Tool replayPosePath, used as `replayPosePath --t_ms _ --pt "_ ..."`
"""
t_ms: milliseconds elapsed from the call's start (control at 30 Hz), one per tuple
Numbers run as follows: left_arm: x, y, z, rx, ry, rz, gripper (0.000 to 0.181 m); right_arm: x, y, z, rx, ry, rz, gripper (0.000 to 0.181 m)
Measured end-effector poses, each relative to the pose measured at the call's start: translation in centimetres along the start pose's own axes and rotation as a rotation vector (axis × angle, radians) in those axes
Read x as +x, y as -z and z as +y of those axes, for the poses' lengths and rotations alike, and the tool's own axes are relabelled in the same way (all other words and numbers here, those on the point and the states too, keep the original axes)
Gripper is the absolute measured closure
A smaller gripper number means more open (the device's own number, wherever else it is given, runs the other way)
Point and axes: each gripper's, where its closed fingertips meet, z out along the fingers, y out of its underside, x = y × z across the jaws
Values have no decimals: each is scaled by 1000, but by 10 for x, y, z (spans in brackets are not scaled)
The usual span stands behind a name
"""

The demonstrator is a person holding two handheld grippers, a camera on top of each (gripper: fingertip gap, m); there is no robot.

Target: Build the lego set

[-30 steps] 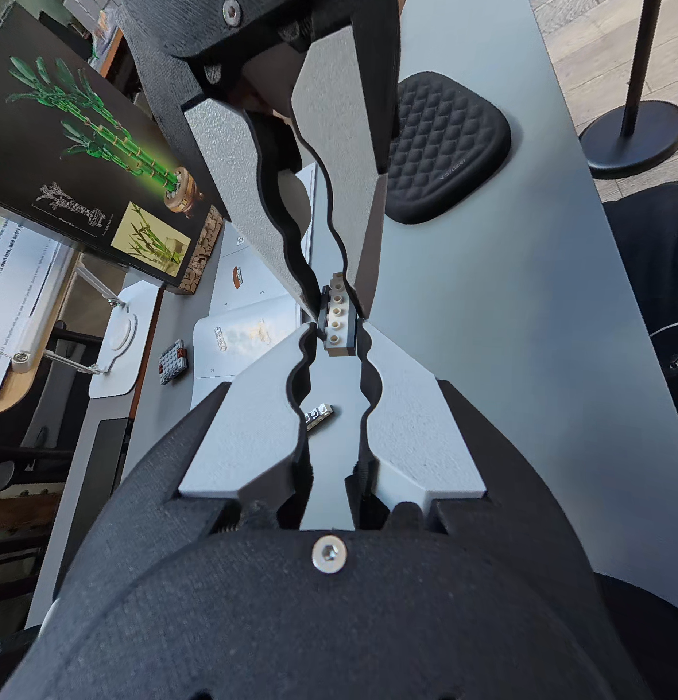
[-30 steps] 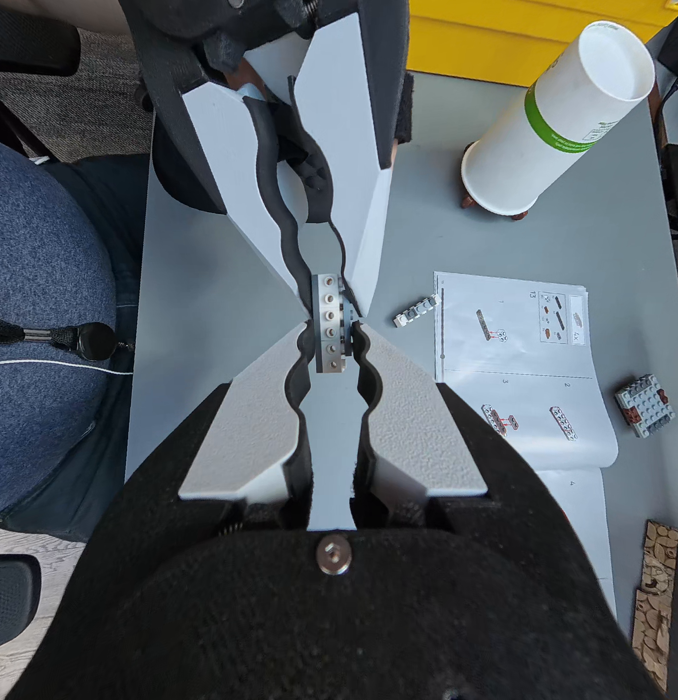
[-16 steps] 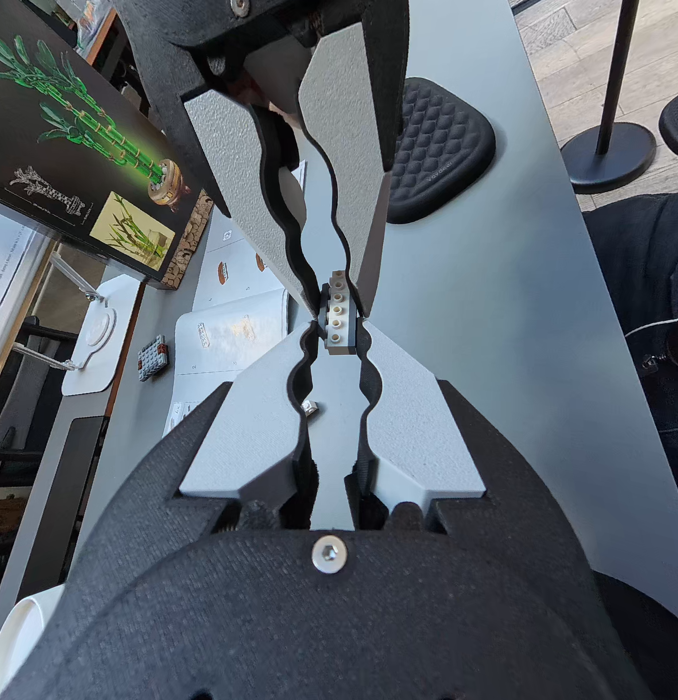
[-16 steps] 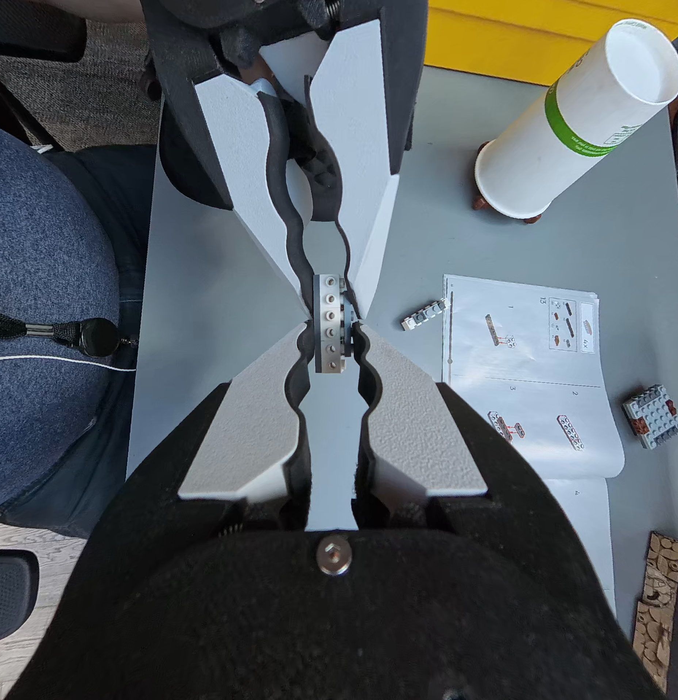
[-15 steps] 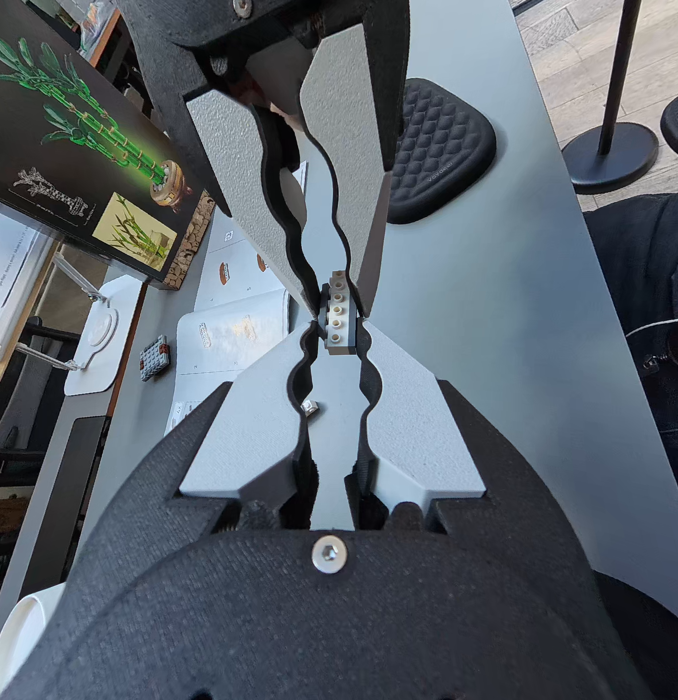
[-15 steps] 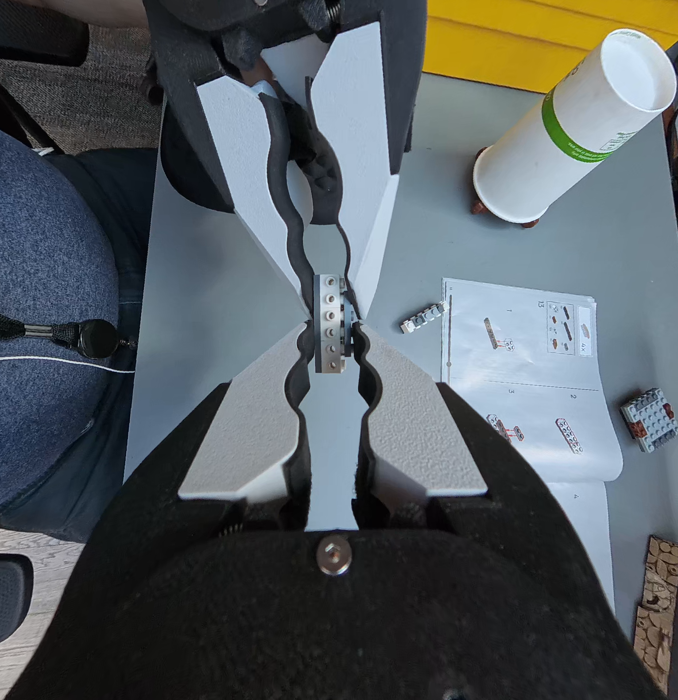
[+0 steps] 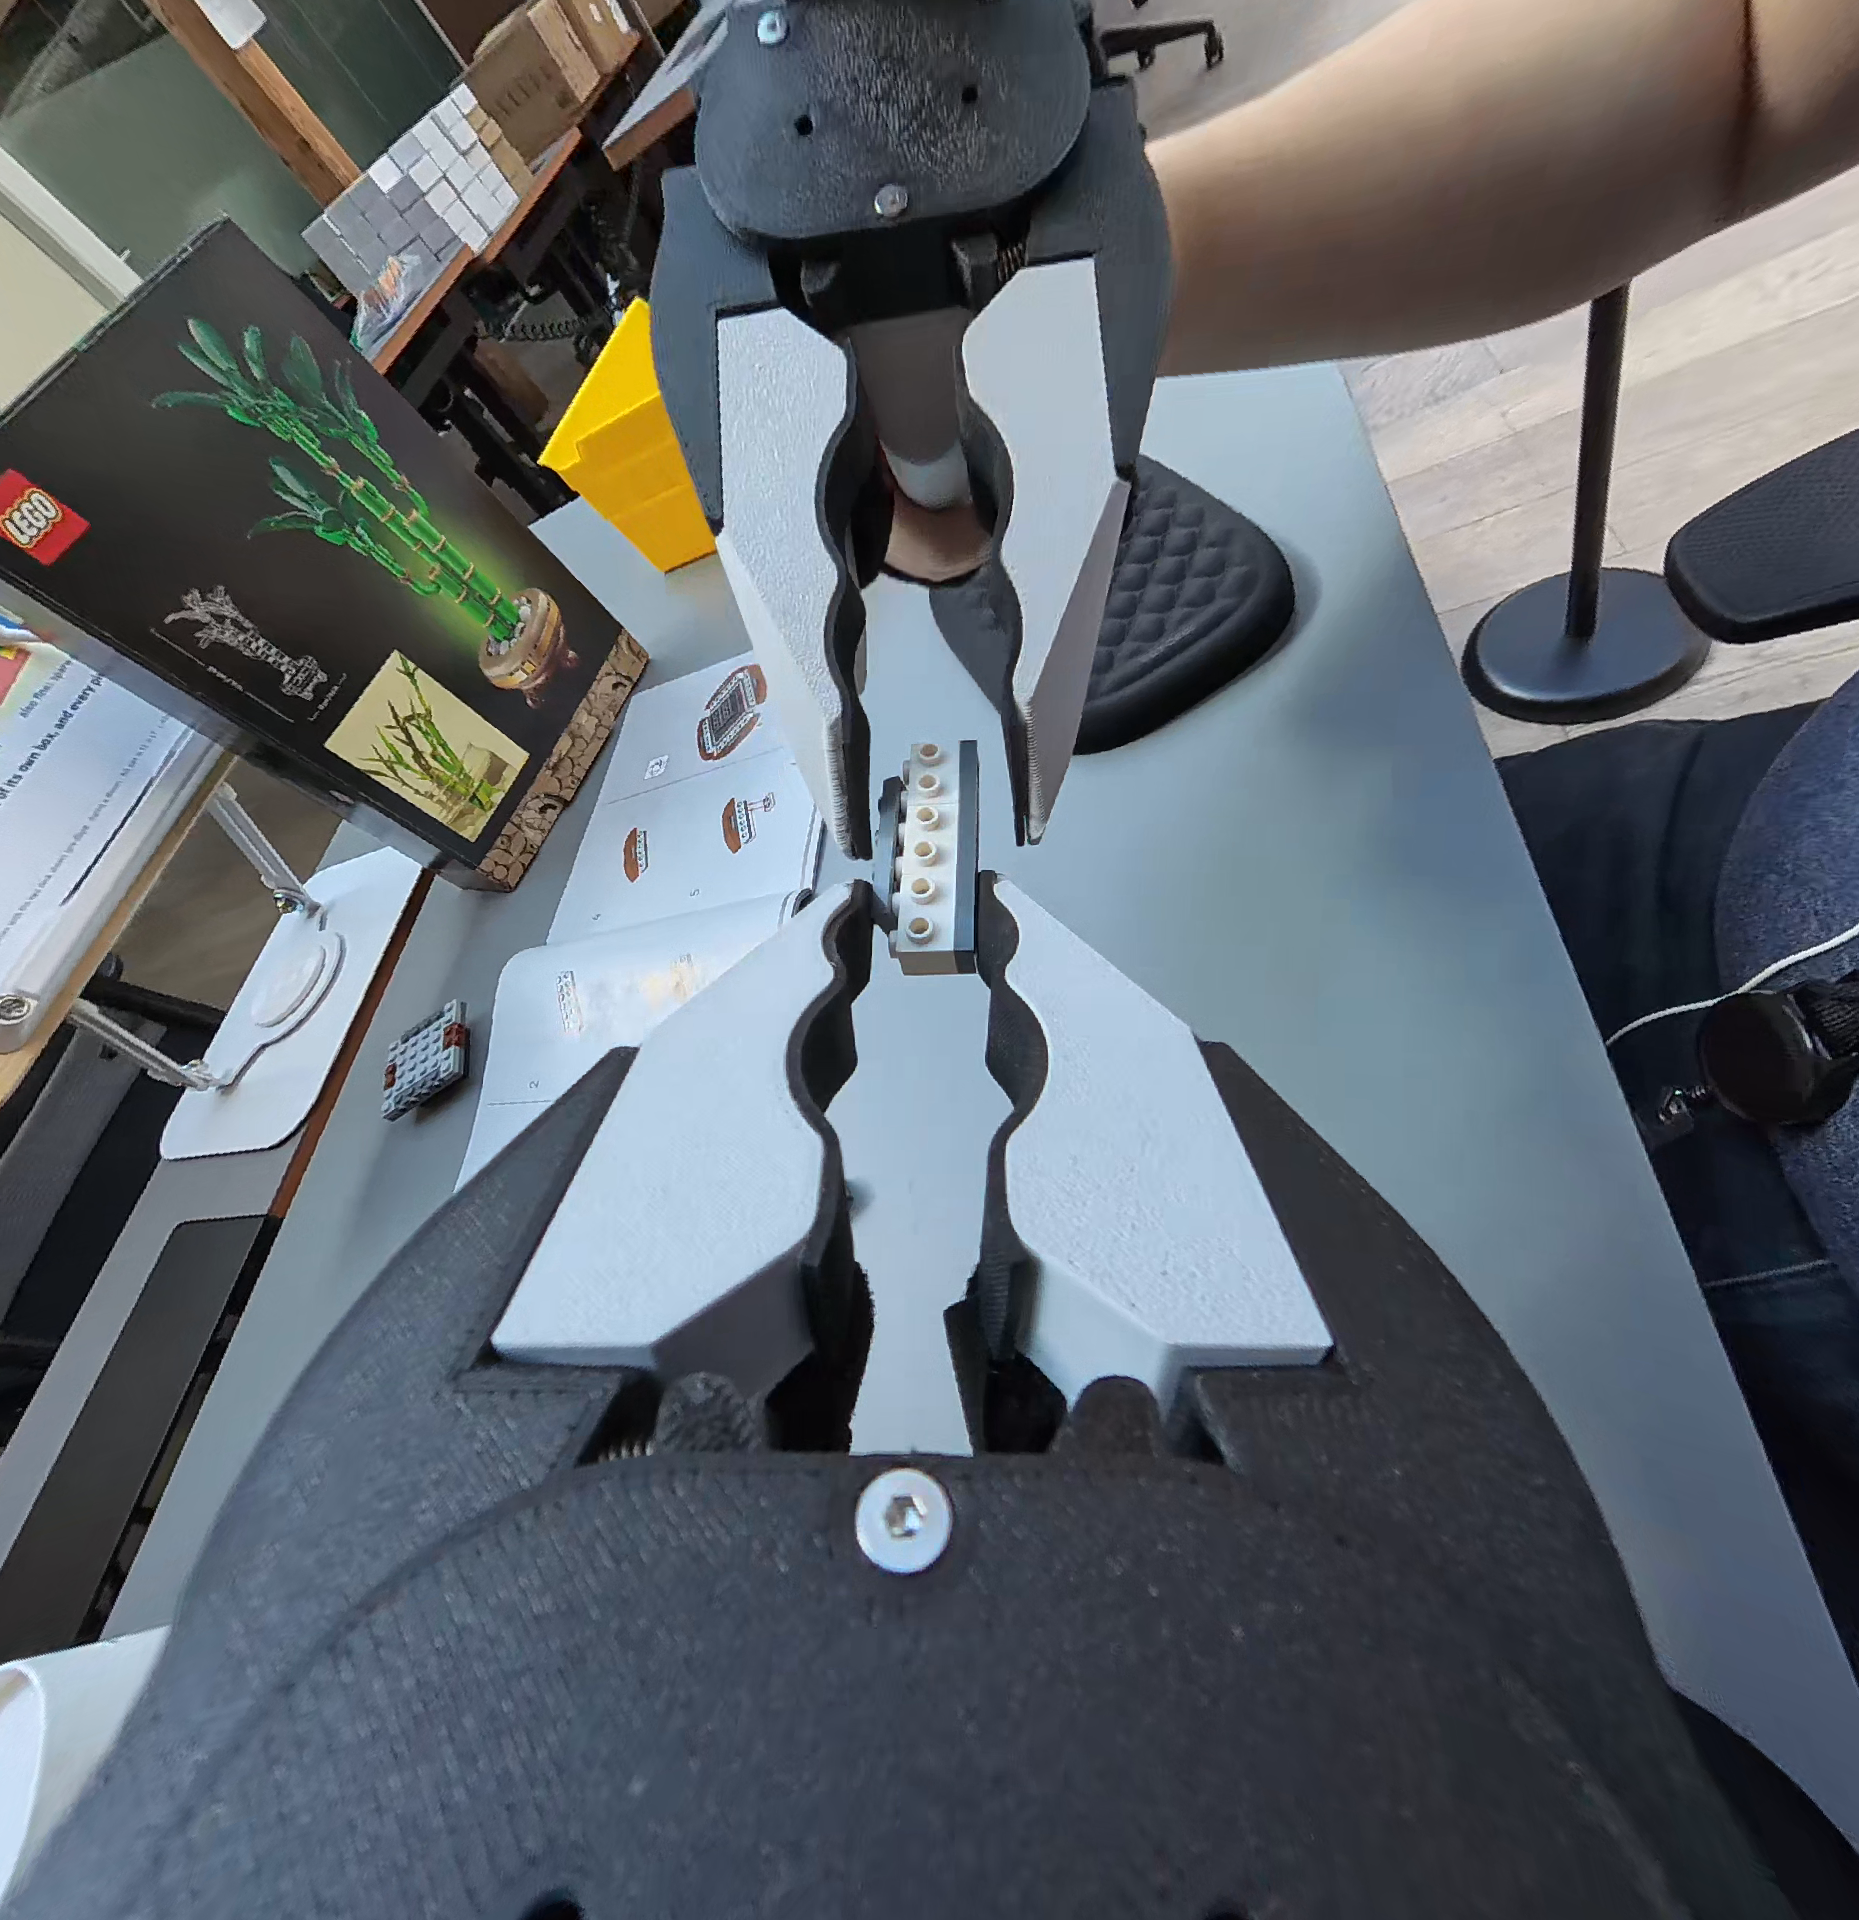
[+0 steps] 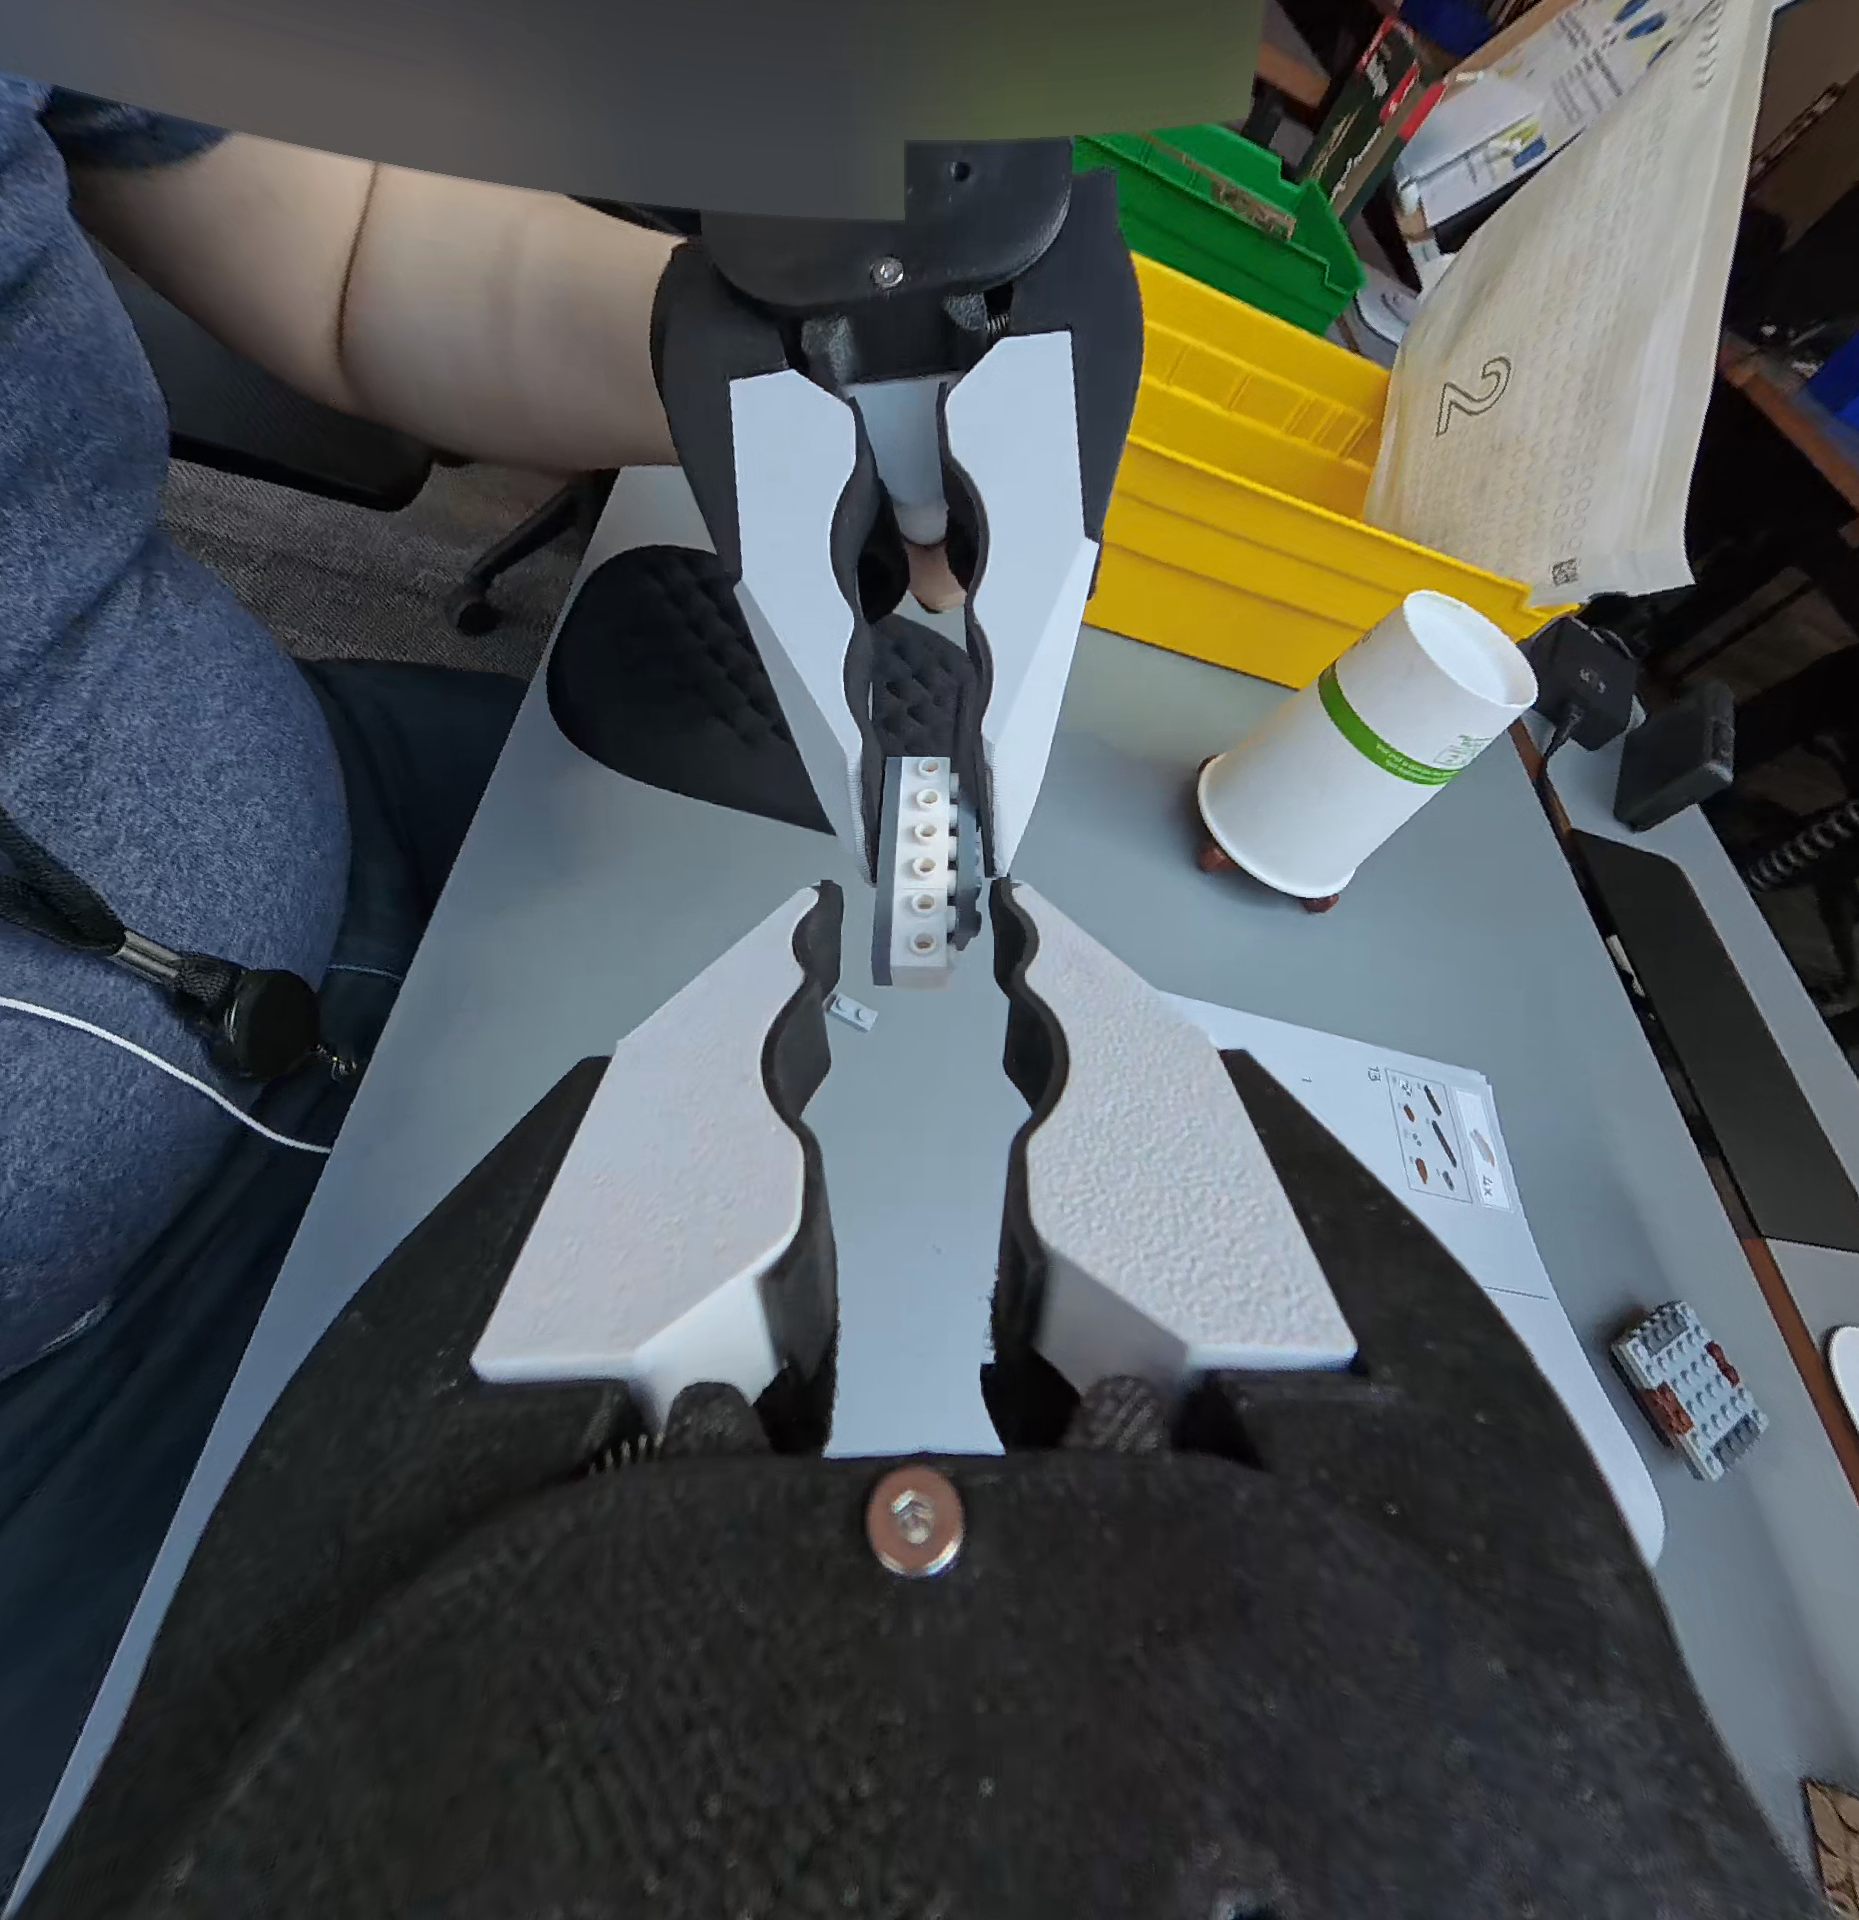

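Pinching a lego assembly [image 7: 930,862] (tan studs on a dark plate) above the counter [image 7: 1320,1039], the left gripper [image 7: 920,896] holds one end. Spread jaws of the right gripper [image 8: 909,894] flank it without touching.

The right tongs [image 8: 909,894] have spread apart off the brick stack [image 7: 930,857], which the left tongs [image 7: 920,894] alone now grip.

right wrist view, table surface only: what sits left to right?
Black quilted pad → tiny grey two-stud plate → white paper cup with green band, tipped on its side → open instruction booklet → small grey studded plate assembly with brown bits.
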Motion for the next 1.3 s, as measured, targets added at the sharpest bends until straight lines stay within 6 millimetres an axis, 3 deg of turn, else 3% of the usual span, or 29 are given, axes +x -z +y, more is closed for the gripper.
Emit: replayPosePath --t_ms 167,400,600,733,967,1300 --pt "3 5 -13 76 28 32 163 -2 4 -11 92 0 8 162" --pt "6 5 -13 84 64 55 164 -5 3 -11 93 -5 38 163" --pt "12 2 -7 70 84 79 164 -9 0 -3 57 -8 46 163" --pt "10 2 -5 57 77 65 164 -7 -2 -1 75 -108 25 162" --pt "19 1 -3 15 22 84 163 -15 -4 3 4 31 41 162" --pt "23 -2 5 -1 54 100 163 -16 -9 12 -25 -6 55 163"
